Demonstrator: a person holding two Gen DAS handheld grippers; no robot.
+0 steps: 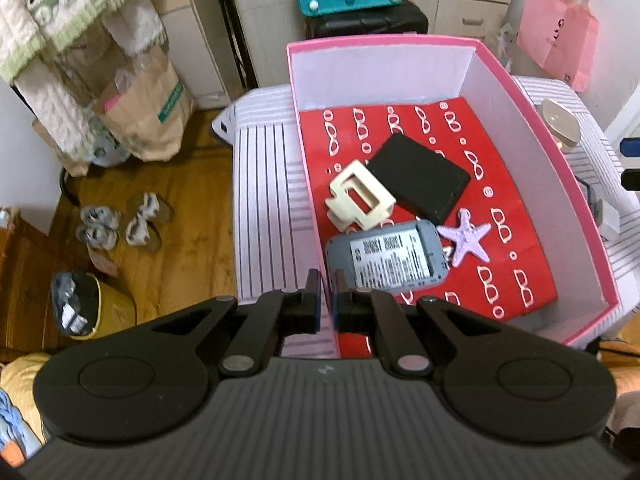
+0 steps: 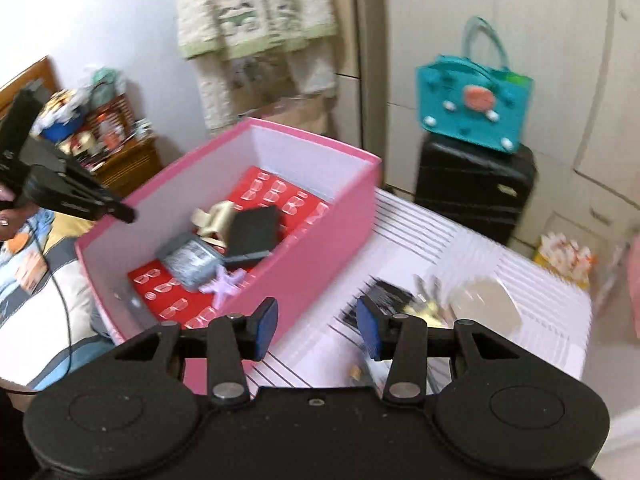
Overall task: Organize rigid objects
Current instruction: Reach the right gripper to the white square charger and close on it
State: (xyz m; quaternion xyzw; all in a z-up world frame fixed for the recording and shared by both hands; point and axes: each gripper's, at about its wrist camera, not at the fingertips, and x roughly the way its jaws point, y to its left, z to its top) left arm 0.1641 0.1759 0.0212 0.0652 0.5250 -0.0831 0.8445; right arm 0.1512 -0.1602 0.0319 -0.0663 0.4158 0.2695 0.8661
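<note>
Pink box on a striped tabletop, four rigid things inside

A wooden floor (image 1: 176,240) and pale cupboards (image 2: 500,20) frame the white, dark-striped tabletop (image 1: 260,200), with a black suitcase (image 2: 476,192) behind its far edge carrying one teal bag (image 2: 472,104). The open pink box (image 1: 532,128) stands on the tabletop, red patterned sheet (image 1: 520,208) lining its floor; a bare strip of tabletop runs along its left wall. Inside lie one black pad (image 1: 420,176), one grey device (image 1: 386,260), one cream clip (image 1: 360,200) and one lilac starfish (image 1: 466,238), clustered and touching. The left hand-held gripper (image 1: 327,280) is pinched narrow on the box's near wall. The right hand-held gripper (image 2: 316,320), jaws apart and empty, hangs over blurred items (image 2: 400,300) beside the box.
</note>
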